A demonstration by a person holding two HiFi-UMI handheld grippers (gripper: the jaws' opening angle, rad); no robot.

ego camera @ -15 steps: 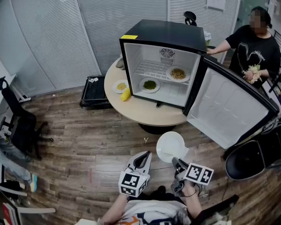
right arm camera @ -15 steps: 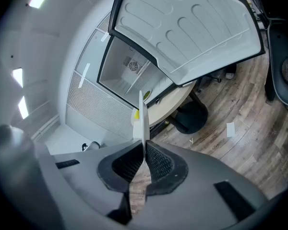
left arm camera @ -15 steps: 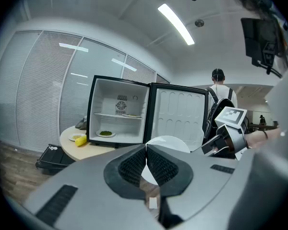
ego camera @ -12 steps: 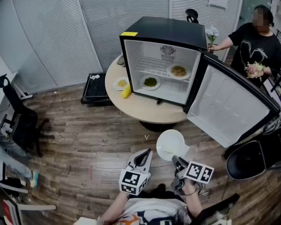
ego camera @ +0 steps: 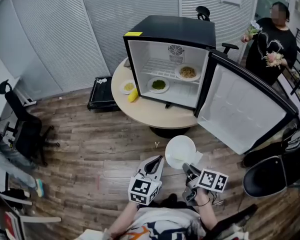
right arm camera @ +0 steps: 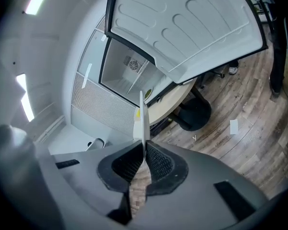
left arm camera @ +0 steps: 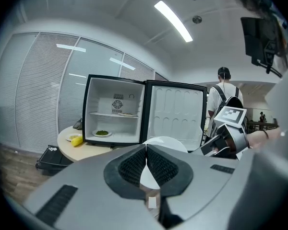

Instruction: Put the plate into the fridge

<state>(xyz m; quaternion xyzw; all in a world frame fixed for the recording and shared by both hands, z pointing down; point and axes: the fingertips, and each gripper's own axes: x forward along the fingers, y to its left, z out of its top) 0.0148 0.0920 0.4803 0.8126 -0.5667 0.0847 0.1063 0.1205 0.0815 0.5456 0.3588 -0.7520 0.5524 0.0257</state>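
A plain white plate [ego camera: 179, 151] is held out over the wooden floor, short of the round table [ego camera: 155, 118]. My right gripper [ego camera: 186, 167] is shut on its near rim. In the right gripper view the plate [right arm camera: 142, 118] shows edge-on, rising from between the closed pads [right arm camera: 156, 163]. The small black fridge [ego camera: 170, 31] stands on the table, its door [ego camera: 240, 115] swung wide to the right. My left gripper [ego camera: 158, 159] is shut with nothing in it, just left of the plate [left arm camera: 169, 141].
Inside the fridge sit a plate of greens [ego camera: 158, 85] and a plate of noodles [ego camera: 187, 72]. A small plate [ego camera: 128, 87] and a yellow item [ego camera: 133, 95] lie on the table. A person [ego camera: 271, 40] holding flowers stands at the back right. Office chairs [ego camera: 21, 129] and a black crate [ego camera: 100, 96] stand on the floor.
The person at the back right has drawn their hand off the fridge top and stepped away. Both grippers and the plate hold nearly the same place.
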